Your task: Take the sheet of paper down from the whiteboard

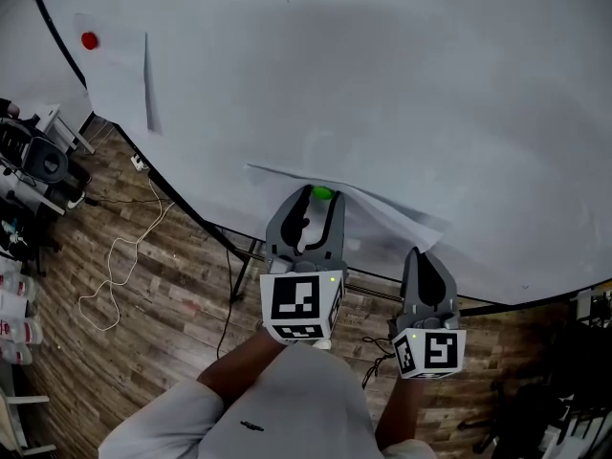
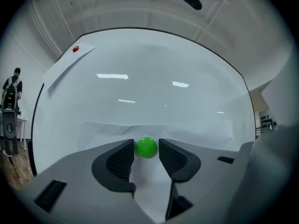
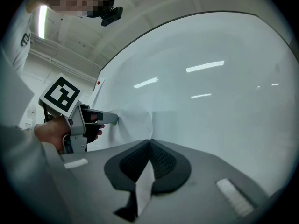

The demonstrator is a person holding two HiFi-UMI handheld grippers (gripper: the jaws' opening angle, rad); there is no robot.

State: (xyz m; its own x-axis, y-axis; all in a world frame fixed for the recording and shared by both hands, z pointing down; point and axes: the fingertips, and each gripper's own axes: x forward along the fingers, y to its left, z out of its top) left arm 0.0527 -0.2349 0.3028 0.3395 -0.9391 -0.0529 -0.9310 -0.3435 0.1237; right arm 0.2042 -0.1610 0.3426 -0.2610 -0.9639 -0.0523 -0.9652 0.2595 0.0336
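Paper [image 1: 387, 220] pinched in right gripper [image 3: 149, 144], left gripper [image 1: 312, 208] spread either side of green magnet [image 1: 322, 193].

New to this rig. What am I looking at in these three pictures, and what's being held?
No robot: a person holds a claw in each hand. One picture comes from a head camera looking down; the other two ride on the claws. They face a whiteboard with a creased sheet of paper and a green magnet on it. The left claw is open, the magnet between its jaws, ungripped. The right claw is shut on the sheet. A second sheet hangs under a red magnet farther left.
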